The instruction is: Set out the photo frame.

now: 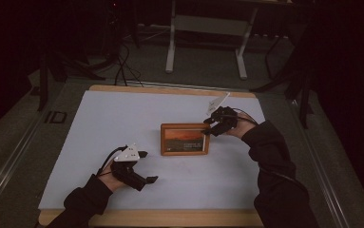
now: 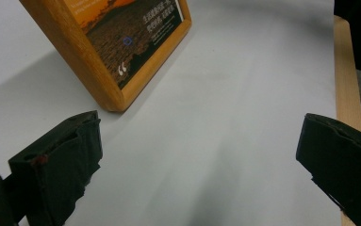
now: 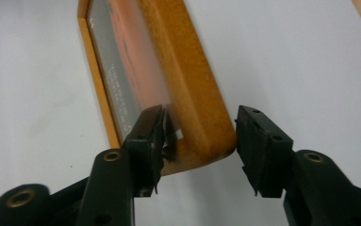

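A wooden picture frame (image 1: 185, 139) with an orange sunset print stands on its long edge in the middle of the white table top (image 1: 122, 118). My right gripper (image 1: 208, 126) reaches the frame's top right corner from the right. In the right gripper view that corner of the frame (image 3: 187, 84) lies between the jaws of the right gripper (image 3: 199, 136); one pad sits against the glass face, the other stands just off the back edge, so the gripper is open. My left gripper (image 1: 148, 166) rests low at the front left, open wide with nothing between its fingers, left of the frame (image 2: 121, 56).
The table's wooden rim (image 2: 345, 70) runs along the near edge. Behind the table stand white desk legs (image 1: 203, 38), with cables on the floor (image 1: 122, 66). Bare white surface lies to the left of and behind the frame.
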Demonstrator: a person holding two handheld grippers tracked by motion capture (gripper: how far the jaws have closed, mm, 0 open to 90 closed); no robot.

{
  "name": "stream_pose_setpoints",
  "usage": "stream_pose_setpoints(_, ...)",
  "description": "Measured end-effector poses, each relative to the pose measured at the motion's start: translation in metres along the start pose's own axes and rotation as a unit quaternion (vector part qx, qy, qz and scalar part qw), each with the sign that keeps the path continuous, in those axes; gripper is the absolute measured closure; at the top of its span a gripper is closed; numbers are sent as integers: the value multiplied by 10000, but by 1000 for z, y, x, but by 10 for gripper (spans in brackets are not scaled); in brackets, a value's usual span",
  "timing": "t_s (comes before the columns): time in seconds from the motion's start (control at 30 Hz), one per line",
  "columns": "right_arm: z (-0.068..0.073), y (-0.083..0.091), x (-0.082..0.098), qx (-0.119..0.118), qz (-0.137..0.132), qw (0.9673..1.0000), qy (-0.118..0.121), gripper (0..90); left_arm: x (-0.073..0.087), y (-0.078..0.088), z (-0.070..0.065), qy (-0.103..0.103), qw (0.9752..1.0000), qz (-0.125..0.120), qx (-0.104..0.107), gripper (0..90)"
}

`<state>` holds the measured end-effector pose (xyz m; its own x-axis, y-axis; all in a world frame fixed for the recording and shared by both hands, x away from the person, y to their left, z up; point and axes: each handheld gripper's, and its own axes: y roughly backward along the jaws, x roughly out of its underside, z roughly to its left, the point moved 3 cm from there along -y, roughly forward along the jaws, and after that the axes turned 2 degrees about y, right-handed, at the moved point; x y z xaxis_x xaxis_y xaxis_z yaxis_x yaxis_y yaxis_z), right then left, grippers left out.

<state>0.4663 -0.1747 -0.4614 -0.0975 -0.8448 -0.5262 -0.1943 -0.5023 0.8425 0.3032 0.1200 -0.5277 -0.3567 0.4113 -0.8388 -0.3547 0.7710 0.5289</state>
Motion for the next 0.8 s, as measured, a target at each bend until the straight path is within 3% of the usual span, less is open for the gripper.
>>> stream_pose_setpoints(0.57, 5, 4, 3, -167, 32, 9997, -165, 578, -1, 1, 0, -12, 10000, -1, 2, 13)
stream_pose_setpoints(0.6, 6, 6, 3, -164, 61, 9995, -257, 573, -1, 1, 0, -6, 10000, -7, 9, 13)
stream_pose_setpoints(0.8, 6, 9, 2, -77, -73, 9996, -257, 478, -1, 1, 0, -15, 10000, 4, -4, 12)
